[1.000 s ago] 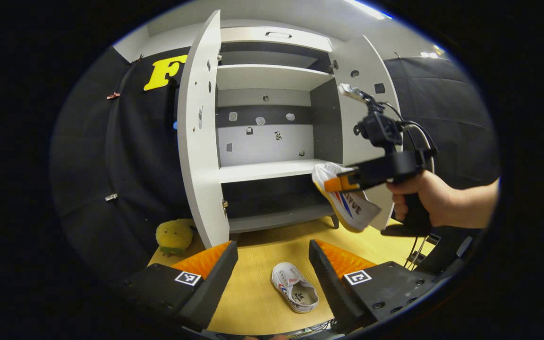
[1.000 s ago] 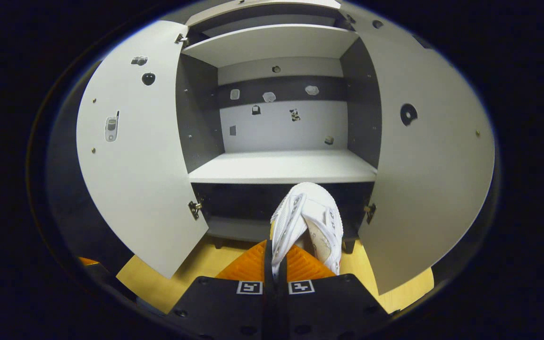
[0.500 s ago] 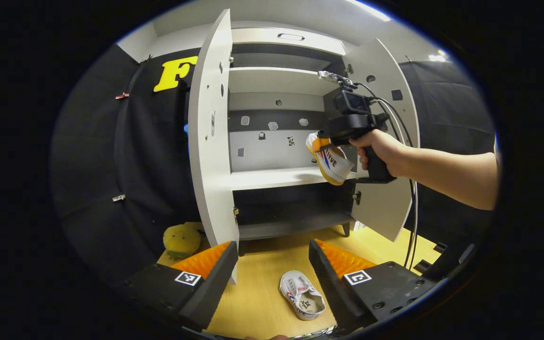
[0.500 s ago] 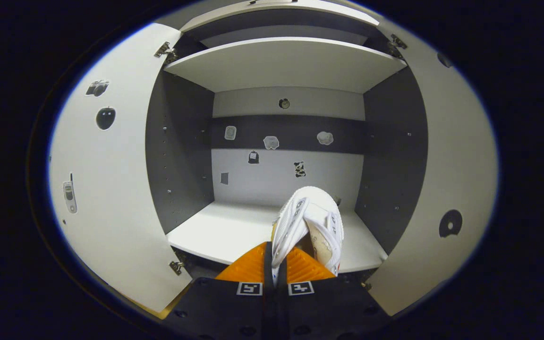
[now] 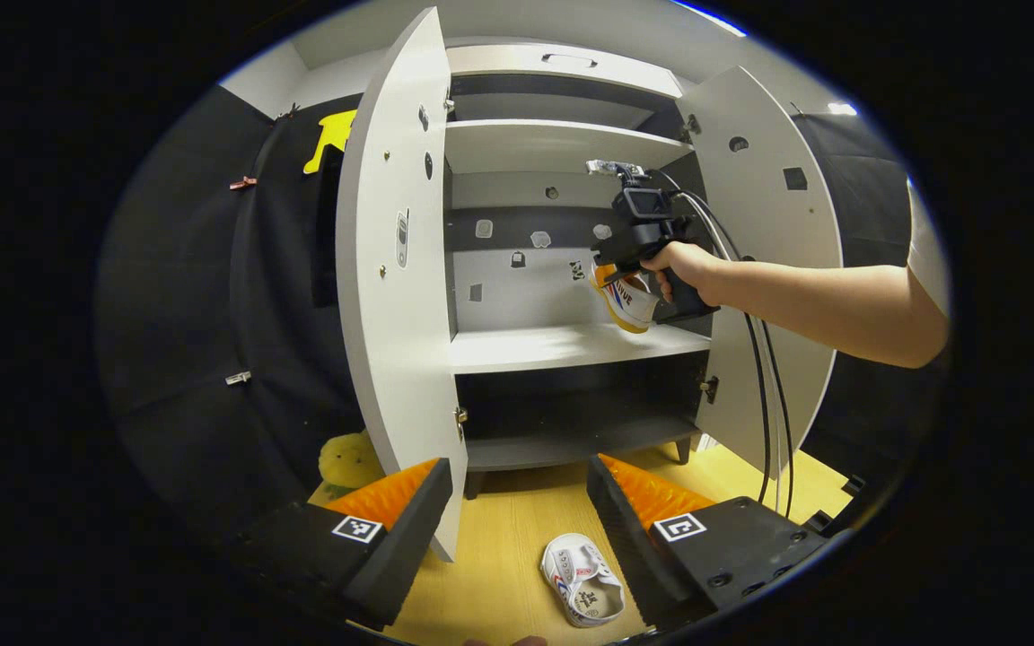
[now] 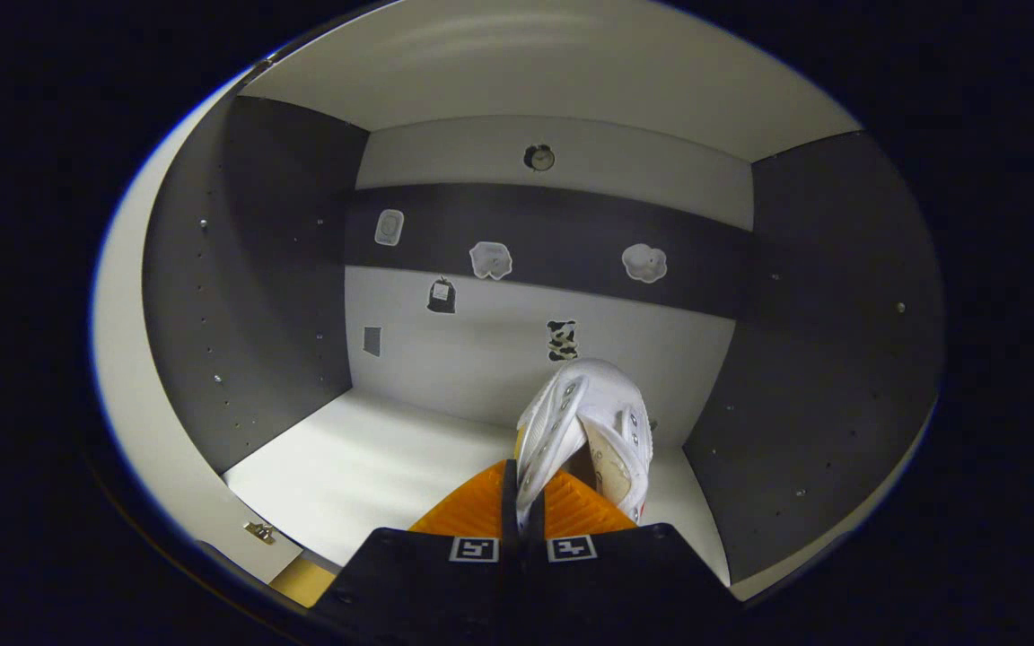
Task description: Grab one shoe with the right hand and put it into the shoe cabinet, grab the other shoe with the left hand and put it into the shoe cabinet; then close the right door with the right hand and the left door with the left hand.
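My right gripper (image 6: 522,484) is shut on the rim of a white shoe (image 6: 591,429), held above the white middle shelf (image 6: 364,467) inside the shoe cabinet. In the left gripper view the same shoe (image 5: 626,300) hangs toe-down just over that shelf (image 5: 562,344), with the right gripper (image 5: 609,274) and the hand holding it reaching in from the right. The second white shoe (image 5: 582,592) lies on the wooden floor between the fingers of my left gripper (image 5: 517,502), which is open and well above it. Both cabinet doors, left (image 5: 387,269) and right (image 5: 773,242), stand open.
A yellow plush toy (image 5: 346,459) sits on the floor to the left of the left door. Cables (image 5: 764,395) hang from the right gripper in front of the right door. A dark lower shelf (image 5: 571,435) lies beneath the white one, and another white shelf (image 5: 553,144) above.
The right gripper carried its shoe up from floor height and forward into the cabinet, over the middle shelf. The left gripper moved a little closer to the cabinet, still open.
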`<state>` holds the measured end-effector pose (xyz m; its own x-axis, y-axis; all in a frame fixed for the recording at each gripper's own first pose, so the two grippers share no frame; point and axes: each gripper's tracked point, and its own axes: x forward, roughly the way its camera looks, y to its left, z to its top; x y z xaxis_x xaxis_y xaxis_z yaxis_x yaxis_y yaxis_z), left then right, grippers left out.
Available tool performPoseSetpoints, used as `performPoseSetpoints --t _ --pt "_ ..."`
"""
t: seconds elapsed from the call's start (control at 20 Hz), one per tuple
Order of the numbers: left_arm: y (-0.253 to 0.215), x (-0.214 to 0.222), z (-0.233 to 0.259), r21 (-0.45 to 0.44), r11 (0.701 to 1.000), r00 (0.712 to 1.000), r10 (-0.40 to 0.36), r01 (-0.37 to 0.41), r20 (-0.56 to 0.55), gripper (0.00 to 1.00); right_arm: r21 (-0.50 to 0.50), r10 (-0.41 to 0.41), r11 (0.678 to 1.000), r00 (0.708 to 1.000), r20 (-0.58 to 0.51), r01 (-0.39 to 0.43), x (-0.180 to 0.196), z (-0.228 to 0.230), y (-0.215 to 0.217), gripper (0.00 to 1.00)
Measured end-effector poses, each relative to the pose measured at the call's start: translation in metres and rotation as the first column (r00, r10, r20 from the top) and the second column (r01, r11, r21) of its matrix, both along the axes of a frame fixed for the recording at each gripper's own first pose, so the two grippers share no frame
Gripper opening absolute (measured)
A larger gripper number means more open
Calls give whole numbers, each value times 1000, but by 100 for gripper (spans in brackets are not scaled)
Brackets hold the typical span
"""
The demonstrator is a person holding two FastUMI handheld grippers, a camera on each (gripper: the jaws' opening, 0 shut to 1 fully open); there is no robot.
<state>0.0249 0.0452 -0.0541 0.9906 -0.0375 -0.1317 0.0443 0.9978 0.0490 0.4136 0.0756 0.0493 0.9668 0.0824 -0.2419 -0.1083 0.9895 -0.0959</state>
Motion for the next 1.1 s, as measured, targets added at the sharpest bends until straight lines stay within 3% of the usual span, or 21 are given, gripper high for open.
performPoseSetpoints --t 0.25,0.7,0.8,0.95,1.1 --pt "2 10 2 16 999 999 44 -44 -4 94 -33 15 999 996 -87 -18 37 -28 0 5" --pt "4 9 5 3 995 995 103 -103 -2 94 13 -10 1000 975 -221 13 50 -63 8 6" --pt "5 7 6 2 994 994 109 -109 -1 94 -10 -11 1000 972 -236 9 39 -63 7 14" --pt "6 1 6 -4 995 995 101 -101 6 94 -50 4 999 981 -192 -14 21 -46 14 54" --pt "6 -5 0 -17 996 996 87 -87 5 94 -20 29 999 987 -157 -33 -13 -26 23 80"
